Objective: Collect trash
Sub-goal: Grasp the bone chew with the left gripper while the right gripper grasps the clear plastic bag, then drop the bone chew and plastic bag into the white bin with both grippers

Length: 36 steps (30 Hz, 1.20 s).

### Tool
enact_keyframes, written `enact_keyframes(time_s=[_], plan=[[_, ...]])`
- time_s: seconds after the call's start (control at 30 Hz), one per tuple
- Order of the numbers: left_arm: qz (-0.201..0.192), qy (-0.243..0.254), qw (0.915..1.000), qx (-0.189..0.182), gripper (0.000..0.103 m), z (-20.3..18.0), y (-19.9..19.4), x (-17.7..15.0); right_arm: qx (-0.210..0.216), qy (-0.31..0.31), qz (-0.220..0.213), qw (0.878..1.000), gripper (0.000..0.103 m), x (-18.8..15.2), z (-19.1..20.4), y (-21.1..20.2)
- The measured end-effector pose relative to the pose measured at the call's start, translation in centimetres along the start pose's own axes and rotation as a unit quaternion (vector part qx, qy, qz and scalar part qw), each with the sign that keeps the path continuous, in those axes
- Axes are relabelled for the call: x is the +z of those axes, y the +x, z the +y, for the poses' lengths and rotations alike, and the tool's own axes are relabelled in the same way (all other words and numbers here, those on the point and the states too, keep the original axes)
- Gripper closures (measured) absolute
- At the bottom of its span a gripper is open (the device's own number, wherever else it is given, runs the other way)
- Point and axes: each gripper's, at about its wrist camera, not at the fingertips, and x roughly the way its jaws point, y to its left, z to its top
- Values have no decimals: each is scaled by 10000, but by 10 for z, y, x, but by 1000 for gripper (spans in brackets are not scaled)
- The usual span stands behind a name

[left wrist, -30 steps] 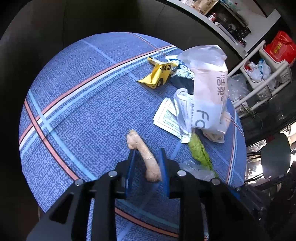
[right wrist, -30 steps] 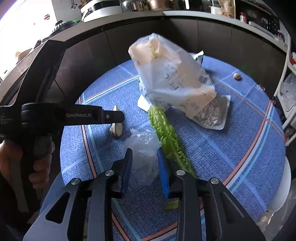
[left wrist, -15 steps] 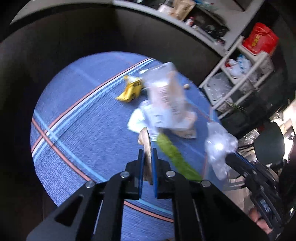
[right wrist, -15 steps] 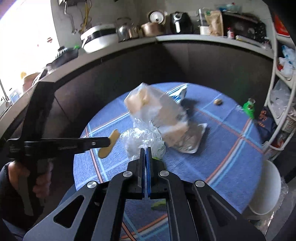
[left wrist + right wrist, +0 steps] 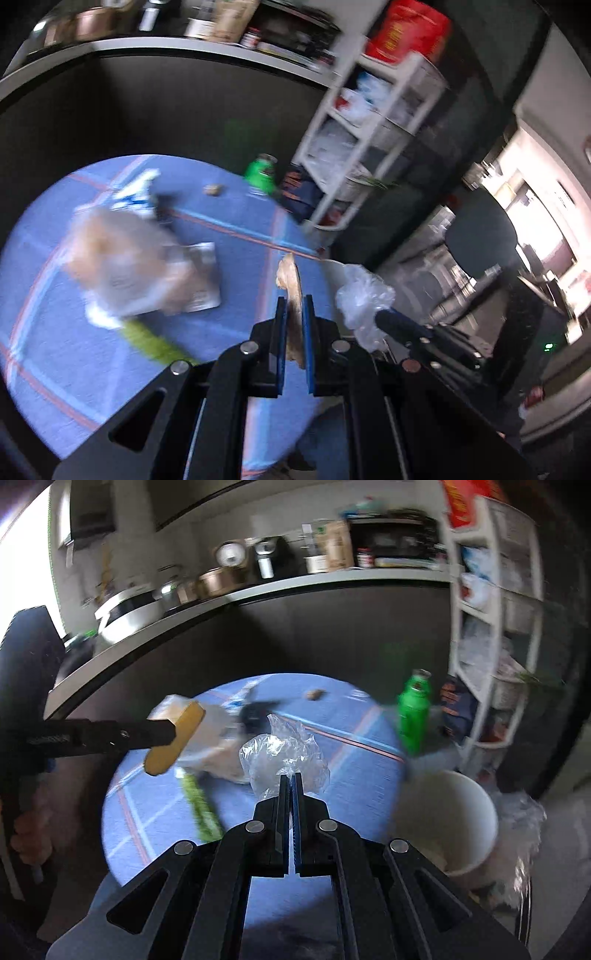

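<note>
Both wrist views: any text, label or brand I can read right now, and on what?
None is legible.
Red box on the white rack: yellow print, blurred.
Left gripper body: white lettering, smeared.
Big plastic bag on the table: print blurred away.
Orange-and-blue pack beside the green bottle: too blurred.

Left hand-held gripper clamping ginger piece, above blue table
</note>
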Motion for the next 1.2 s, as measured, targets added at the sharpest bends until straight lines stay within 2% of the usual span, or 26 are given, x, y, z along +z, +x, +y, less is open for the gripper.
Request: enact_keyframes(time_s=[0.2,0.4,0.6,0.73,0.93,1.0,1.03,1.07,1.13,1.2], plan=[[530,356,9971,-412,94,-50,69,15,-423,654,113,9969,102,-26,-71,2],[1025,648,9911,-545,94,-84,143,23,-589,1062,328,9921,102,-49,-122,22],[1566,823,9834,-405,94,-100,216,21,-583,1309,566,9881,102,-64,-158,53],[1846,875,9786,-250,94,-99,256,16,-650,1246,729,9874,101,-70,-174,72],[2011,991,9745,-63,93,-96,292,12,-640,1080,871,9883,99,-73,-186,93],[1927,1022,9759,-25,82,-97,295,14,-657,920,904,9895,81,-74,-186,99],[1881,1035,9767,-17,62,-99,294,15,-689,836,900,9900,56,-74,-185,101],[1808,1038,9780,7,43,-100,294,18,-725,760,866,9907,39,-75,-183,101],[1527,1062,9825,33,37,-102,289,23,-740,662,752,9922,38,-75,-180,97],[1423,1097,9837,54,27,-104,284,27,-720,686,700,9926,36,-75,-180,94]])
